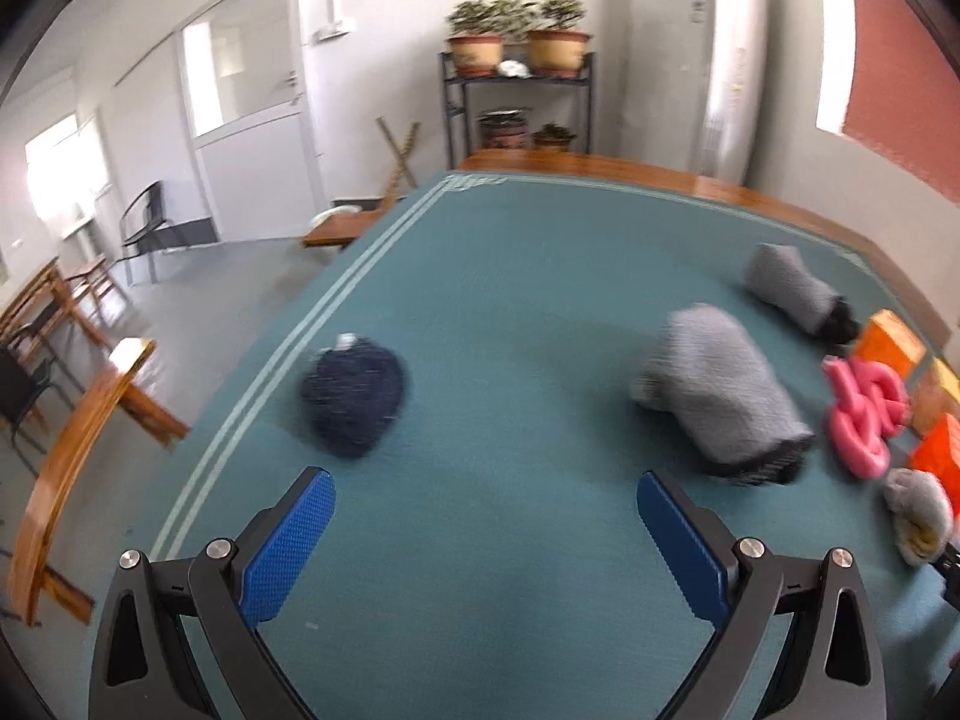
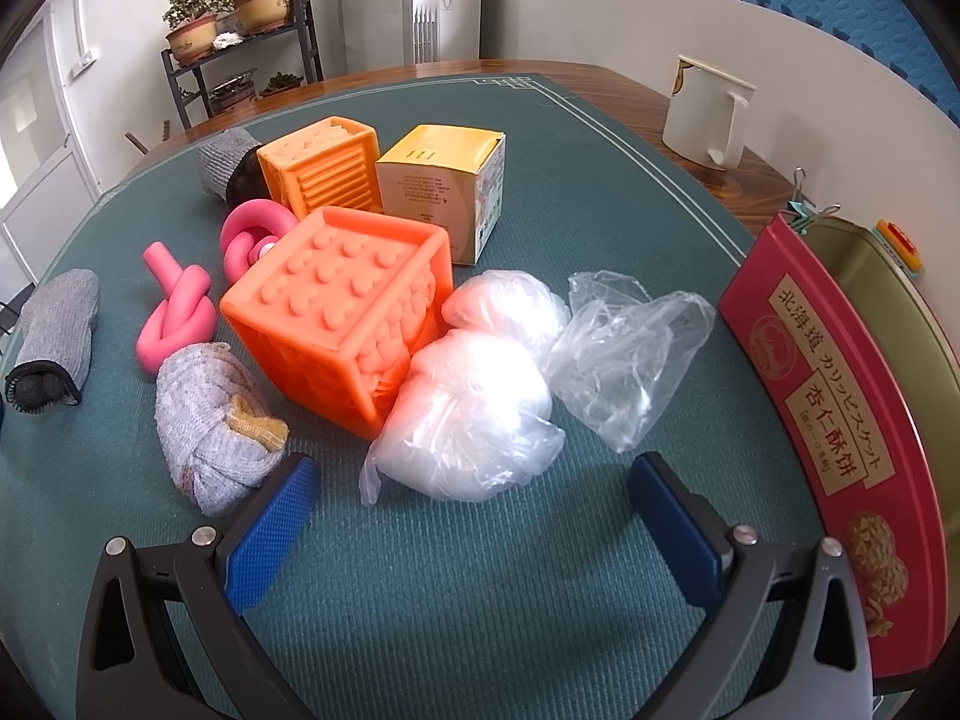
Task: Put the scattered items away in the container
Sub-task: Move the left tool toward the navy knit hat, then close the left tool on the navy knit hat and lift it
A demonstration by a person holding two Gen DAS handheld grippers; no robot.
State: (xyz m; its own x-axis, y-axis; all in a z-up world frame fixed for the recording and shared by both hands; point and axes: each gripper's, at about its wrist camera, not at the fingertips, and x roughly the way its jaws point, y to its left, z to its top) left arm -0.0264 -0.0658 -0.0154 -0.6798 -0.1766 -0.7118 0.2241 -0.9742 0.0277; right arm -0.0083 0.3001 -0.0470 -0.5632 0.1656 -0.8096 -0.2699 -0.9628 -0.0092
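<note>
Both the left claw [image 1: 486, 519] and right claw [image 2: 474, 501] gape wide, empty. Risk: the slippery plastic bag [image 2: 474, 414] at 12 o'clock slides out before reaching the tin [image 2: 840, 396].

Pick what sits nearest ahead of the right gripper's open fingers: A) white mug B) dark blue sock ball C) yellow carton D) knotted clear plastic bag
D: in the right wrist view the knotted clear plastic bag lies just beyond the right gripper, whose jaws stand apart and empty.
</note>
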